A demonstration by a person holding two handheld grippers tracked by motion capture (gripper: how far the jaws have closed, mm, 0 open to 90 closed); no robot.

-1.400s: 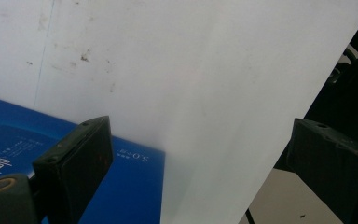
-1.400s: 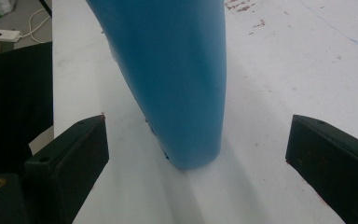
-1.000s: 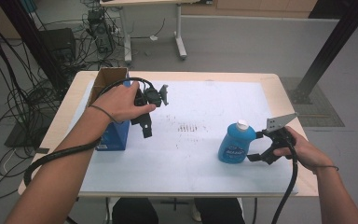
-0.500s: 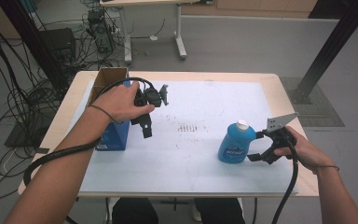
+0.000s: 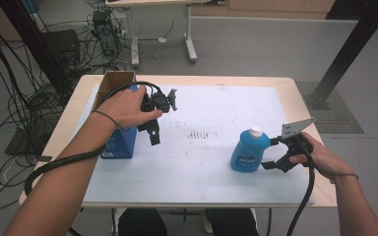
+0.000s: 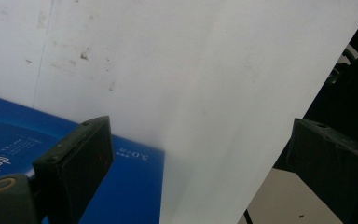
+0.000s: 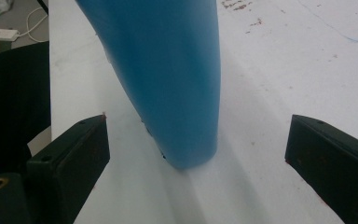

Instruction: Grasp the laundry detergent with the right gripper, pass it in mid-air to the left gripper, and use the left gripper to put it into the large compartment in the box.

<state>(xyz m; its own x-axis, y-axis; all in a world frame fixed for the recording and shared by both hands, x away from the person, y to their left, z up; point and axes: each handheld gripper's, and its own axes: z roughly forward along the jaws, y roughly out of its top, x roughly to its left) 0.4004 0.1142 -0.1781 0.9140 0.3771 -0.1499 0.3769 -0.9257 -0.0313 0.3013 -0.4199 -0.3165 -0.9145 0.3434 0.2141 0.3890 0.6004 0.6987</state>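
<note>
Nothing has moved in the last second; grasp not begun.
Right tongs (image 5: 270,153) gape beside the bottle (image 5: 249,150); left tongs (image 5: 153,129) apart, far from it.

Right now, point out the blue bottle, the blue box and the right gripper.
blue bottle (image 5: 249,153): high view, on its label.
blue box (image 5: 120,142): high view, on its blue front side.
right gripper (image 5: 270,153): high view, midway between its open fingers.

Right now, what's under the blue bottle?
The blue bottle stands upright on the white sheet that covers the table. The spot beneath its base is hidden; no other thing shows under it.
</note>
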